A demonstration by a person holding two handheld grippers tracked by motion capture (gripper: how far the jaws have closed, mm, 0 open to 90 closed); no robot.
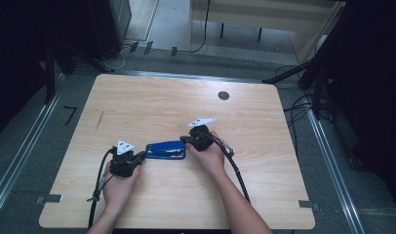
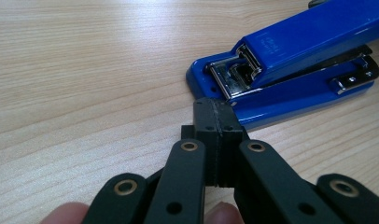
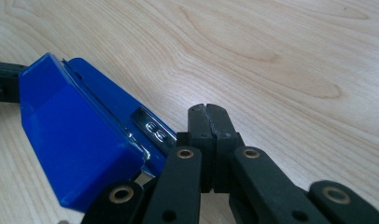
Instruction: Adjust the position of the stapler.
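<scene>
The desk (image 1: 152, 97), a pale wood top with rounded corners, carries everything here; its far half is bare apart from a small dark round grommet (image 1: 224, 95) set near the far edge, right of the middle. The person's two forearms come in over the near edge, and each hand holds a black gripper low over the wood in the near half of the desk. Between them, about midway between the left and right edges, lies a blue stapler (image 1: 166, 150), flat on its base with its length running left to right, so that one end faces each gripper. The left gripper (image 1: 139, 158) sits at the stapler's left end; in the left gripper view its jaws are pressed together with nothing between them, and their tip (image 2: 218, 109) stands right at the corner of the stapler's base (image 2: 290, 88), touching it or just short of it. That view also shows the metal staple mouth (image 2: 234, 74) under the stapler's slightly raised blue top arm. The right gripper (image 1: 185, 140) sits at the stapler's right end; in the right gripper view its jaws are likewise closed flat on each other and grip nothing, and the tip (image 3: 208, 114) lies just beside the rear end of the stapler (image 3: 80, 140), whose blue end cap looms at the left of that view.
</scene>
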